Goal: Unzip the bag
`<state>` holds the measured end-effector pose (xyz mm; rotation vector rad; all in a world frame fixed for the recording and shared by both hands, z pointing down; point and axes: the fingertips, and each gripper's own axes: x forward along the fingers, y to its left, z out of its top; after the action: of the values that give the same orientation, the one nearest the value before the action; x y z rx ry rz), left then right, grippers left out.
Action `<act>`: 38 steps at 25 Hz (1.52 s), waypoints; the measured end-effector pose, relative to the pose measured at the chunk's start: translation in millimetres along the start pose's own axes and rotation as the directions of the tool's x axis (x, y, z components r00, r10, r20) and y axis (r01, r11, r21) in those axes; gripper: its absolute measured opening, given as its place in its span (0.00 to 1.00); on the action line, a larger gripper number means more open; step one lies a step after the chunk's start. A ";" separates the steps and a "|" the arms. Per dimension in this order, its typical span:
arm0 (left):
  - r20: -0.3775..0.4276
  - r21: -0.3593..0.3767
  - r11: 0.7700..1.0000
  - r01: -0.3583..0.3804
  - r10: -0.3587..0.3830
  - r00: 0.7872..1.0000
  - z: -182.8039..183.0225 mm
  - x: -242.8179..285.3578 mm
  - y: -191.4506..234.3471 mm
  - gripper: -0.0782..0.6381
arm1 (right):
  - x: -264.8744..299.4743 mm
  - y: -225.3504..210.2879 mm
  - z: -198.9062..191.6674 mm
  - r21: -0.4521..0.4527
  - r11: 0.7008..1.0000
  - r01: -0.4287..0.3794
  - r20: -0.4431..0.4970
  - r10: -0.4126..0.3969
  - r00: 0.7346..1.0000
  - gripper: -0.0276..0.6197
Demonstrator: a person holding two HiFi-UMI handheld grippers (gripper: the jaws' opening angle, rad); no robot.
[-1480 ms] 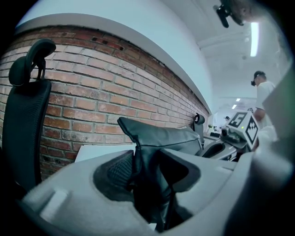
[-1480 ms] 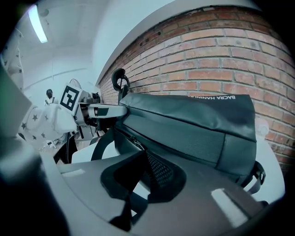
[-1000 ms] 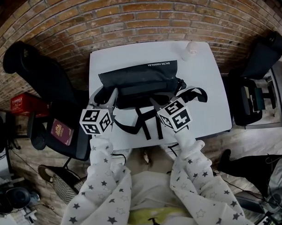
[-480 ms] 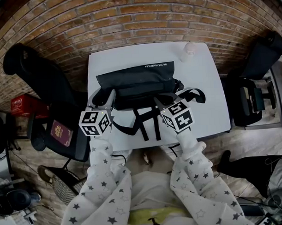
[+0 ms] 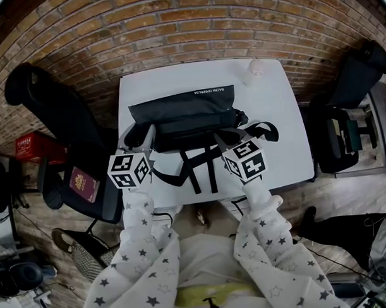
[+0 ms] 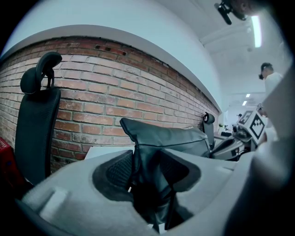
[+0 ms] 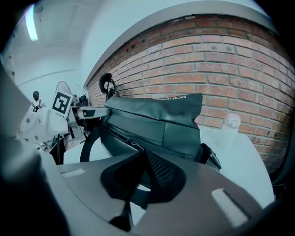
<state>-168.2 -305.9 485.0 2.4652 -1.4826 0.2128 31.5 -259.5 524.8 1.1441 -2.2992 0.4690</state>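
A black bag (image 5: pixel 182 109) lies on the white table (image 5: pixel 277 116), its straps (image 5: pixel 200 169) trailing toward the front edge. My left gripper (image 5: pixel 141 131) is at the bag's left end. In the left gripper view it (image 6: pixel 147 171) is shut on a fold of the bag's fabric (image 6: pixel 166 140), which fills the gap between the pads. My right gripper (image 5: pixel 221 138) is at the bag's front, right of the middle. In the right gripper view the zipper line (image 7: pixel 120 138) runs into its nearly closed jaws (image 7: pixel 140 159), which are shut on the zipper pull. The pull itself is hidden.
A small white bottle (image 5: pixel 256 68) stands at the table's back right corner. Black office chairs stand to the left (image 5: pixel 46 105) and right (image 5: pixel 355 81) of the table. A brick wall runs behind it. A red box (image 5: pixel 31 144) sits on the floor at left.
My right gripper has slid a little to the right along the bag's front. The left gripper has kept its hold at the bag's left end.
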 end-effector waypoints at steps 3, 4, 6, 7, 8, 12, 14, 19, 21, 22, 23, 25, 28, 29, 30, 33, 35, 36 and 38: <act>0.000 0.000 1.000 -0.005 0.005 1.000 -0.8 -0.5 1.2 0.36 | 0.3 0.7 0.8 0.000 1.000 0.000 0.002 0.000 1.000 0.07; 0.000 0.000 1.000 -0.006 0.006 1.000 -1.0 -0.6 1.7 0.36 | 0.3 0.9 0.8 0.001 1.000 0.001 0.002 -0.001 1.000 0.07; -0.001 -0.001 1.000 -0.010 0.010 1.000 -1.3 -0.5 2.6 0.36 | -0.1 -0.4 0.3 0.006 1.000 0.012 0.000 -0.012 1.000 0.07; -0.001 -0.001 1.000 -0.012 0.012 1.000 -1.3 -0.4 3.0 0.36 | -0.5 -2.1 -0.2 0.010 1.000 0.019 -0.002 -0.019 1.000 0.07; -0.001 0.000 1.000 -0.013 0.013 1.000 -1.3 -0.5 3.5 0.36 | -1.2 -4.2 -0.8 0.017 1.000 0.025 -0.003 -0.025 1.000 0.07; 0.003 -0.001 1.000 -0.020 0.020 1.000 -1.6 -1.6 6.2 0.36 | -7.4 -15.2 -3.4 0.038 0.998 0.053 -0.003 -0.053 0.999 0.07; 0.006 -0.002 1.000 -0.027 0.027 1.000 -1.2 -2.2 7.5 0.36 | -11.2 -20.5 -4.1 0.044 0.997 0.067 -0.002 -0.067 0.998 0.07; 0.007 -0.003 0.999 -0.034 0.034 0.999 -1.0 -3.0 9.6 0.36 | -19.0 -32.4 -7.3 0.067 0.992 0.104 0.001 -0.104 0.995 0.07; 0.008 -0.003 0.999 -0.037 0.037 0.999 -1.6 -3.6 10.8 0.36 | -20.9 -35.5 -8.2 0.076 0.991 0.110 0.003 -0.111 0.994 0.07; 0.008 -0.003 0.999 -0.039 0.039 0.999 -1.9 -3.8 11.5 0.36 | -21.2 -36.0 -8.2 0.077 0.991 0.110 0.005 -0.111 0.994 0.07; 0.009 -0.003 0.999 -0.040 0.040 0.999 -2.1 -3.9 12.1 0.36 | -21.1 -36.0 -8.1 0.076 0.991 0.110 0.005 -0.111 0.994 0.07; 0.009 -0.002 0.999 -0.042 0.042 0.999 -2.1 -3.9 12.8 0.36 | -20.4 -35.6 -7.5 0.071 0.991 0.113 0.005 -0.114 0.993 0.07; 0.008 -0.003 0.999 -0.044 0.044 0.999 -1.9 -4.2 14.0 0.36 | -20.8 -37.1 -8.0 0.078 0.989 0.129 0.004 -0.129 0.992 0.07; 0.008 -0.003 0.999 -0.045 0.045 0.999 -2.0 -4.3 14.5 0.36 | -21.5 -38.9 -8.7 0.083 0.987 0.137 0.002 -0.137 0.991 0.07; 0.009 -0.004 0.999 -0.047 0.047 0.999 -2.1 -4.4 15.2 0.37 | -22.4 -41.1 -9.4 0.090 0.986 0.143 0.001 -0.144 0.990 0.07; 0.012 -0.005 0.999 -0.054 0.054 0.998 -2.6 -5.0 16.8 0.37 | -25.6 -47.2 -11.2 0.104 0.982 0.156 0.003 -0.157 0.988 0.07; 0.014 -0.007 0.998 -0.057 0.057 0.998 -3.2 -5.0 17.3 0.37 | -28.0 -51.2 -12.9 0.108 0.980 0.170 0.003 -0.171 0.985 0.07; 0.015 -0.008 0.998 -0.058 0.058 0.998 -3.4 -5.1 17.9 0.37 | -29.1 -53.3 -13.5 0.112 0.978 0.177 0.003 -0.178 0.984 0.07; 0.017 -0.010 0.998 -0.062 0.062 0.998 -3.4 -5.4 19.6 0.37 | -31.0 -56.9 -14.4 0.121 0.975 0.187 0.003 -0.189 0.982 0.07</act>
<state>-188.0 -309.1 489.7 2.4221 -1.5646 0.1968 97.5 -265.8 522.2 1.4133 -2.1721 0.5339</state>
